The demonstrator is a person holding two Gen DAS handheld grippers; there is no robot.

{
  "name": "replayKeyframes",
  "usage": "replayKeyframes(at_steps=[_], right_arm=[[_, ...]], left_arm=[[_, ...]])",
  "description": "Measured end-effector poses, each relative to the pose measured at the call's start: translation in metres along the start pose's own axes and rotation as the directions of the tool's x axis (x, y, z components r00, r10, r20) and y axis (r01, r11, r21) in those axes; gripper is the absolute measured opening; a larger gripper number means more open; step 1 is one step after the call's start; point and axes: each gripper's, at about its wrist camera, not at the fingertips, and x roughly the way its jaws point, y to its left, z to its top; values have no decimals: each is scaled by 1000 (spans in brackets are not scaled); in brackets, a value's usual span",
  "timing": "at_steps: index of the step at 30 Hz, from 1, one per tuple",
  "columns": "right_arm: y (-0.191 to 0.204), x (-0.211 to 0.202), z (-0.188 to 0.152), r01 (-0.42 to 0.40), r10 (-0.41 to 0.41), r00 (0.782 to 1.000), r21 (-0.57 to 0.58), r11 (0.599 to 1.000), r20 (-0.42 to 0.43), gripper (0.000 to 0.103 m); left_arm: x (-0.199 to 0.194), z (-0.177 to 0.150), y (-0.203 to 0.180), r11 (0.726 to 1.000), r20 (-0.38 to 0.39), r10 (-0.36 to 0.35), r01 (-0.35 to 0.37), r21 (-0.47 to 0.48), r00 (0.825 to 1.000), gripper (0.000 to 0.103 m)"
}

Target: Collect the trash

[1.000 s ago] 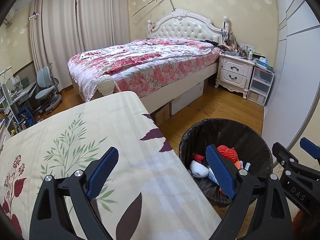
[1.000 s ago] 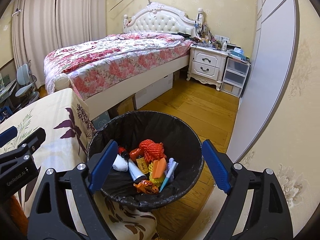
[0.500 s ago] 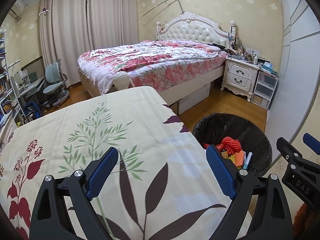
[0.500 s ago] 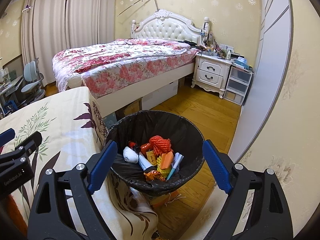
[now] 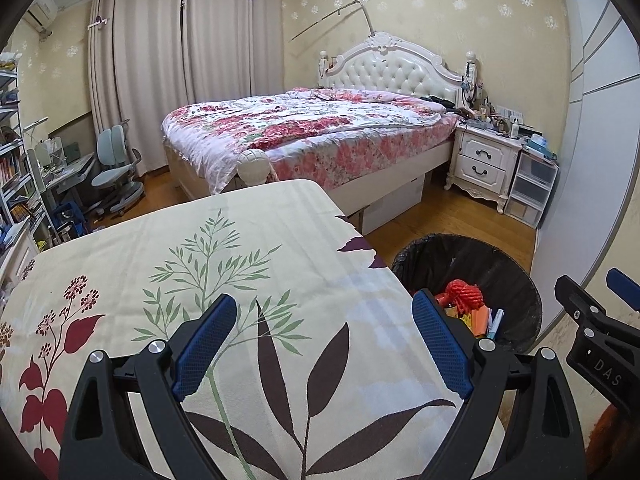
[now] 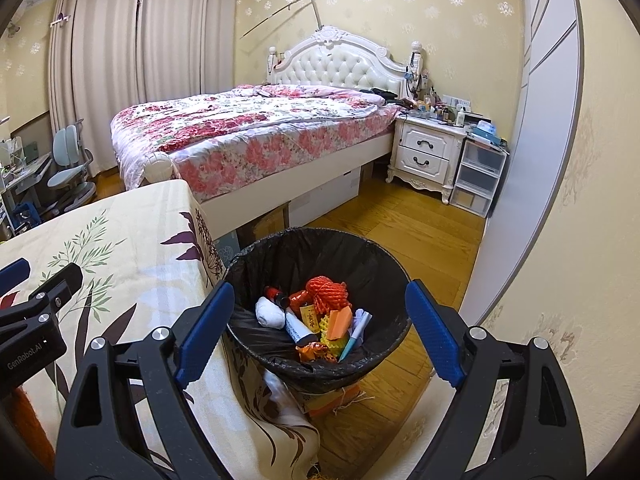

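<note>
Both tongs gape, released — left tongs (image 5: pixel 324 342) over tablecloth (image 5: pixel 224 264); right tongs (image 6: pixel 320 330) alone show bin (image 6: pixel 384 256) contents fully.

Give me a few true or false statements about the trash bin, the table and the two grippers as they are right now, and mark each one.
1. Both grippers are open and hold nothing. True: left gripper and right gripper have jaws spread, empty.
2. The trash bin has a white liner. False: the liner is black.
3. An orange net bundle lies in the bin. True.
4. The bin stands on the tablecloth. False: it stands on the wooden floor beside the table.
5. The bin is empty. False: it holds several items.
</note>
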Motion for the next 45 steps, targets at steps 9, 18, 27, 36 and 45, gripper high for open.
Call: replayKeyframes(at_steps=[9, 18, 27, 36, 45], right_arm=[[0, 0, 0, 0, 0, 1000, -1, 1000, 1, 85], [0, -1, 0, 2, -2, 1000, -1, 1000, 2, 85], [0, -1, 0, 2, -2, 1000, -1, 1000, 2, 85], [0, 0, 0, 2, -2, 1000, -1, 1000, 2, 85], [0, 0, 0, 2, -2, 1000, -1, 1000, 2, 85]], left_arm=[[-1, -1, -1, 1000, -5, -2, 2, 6, 1000, 89], [-1, -1, -1, 1000, -5, -2, 2, 5, 1000, 89], [-1, -1, -1, 1000, -3, -2, 2, 4, 1000, 89], [-1, -2, -1, 1000, -3, -2, 2, 4, 1000, 89], [-2, -2, -2, 1000, -3, -4, 4, 4, 1000, 89]])
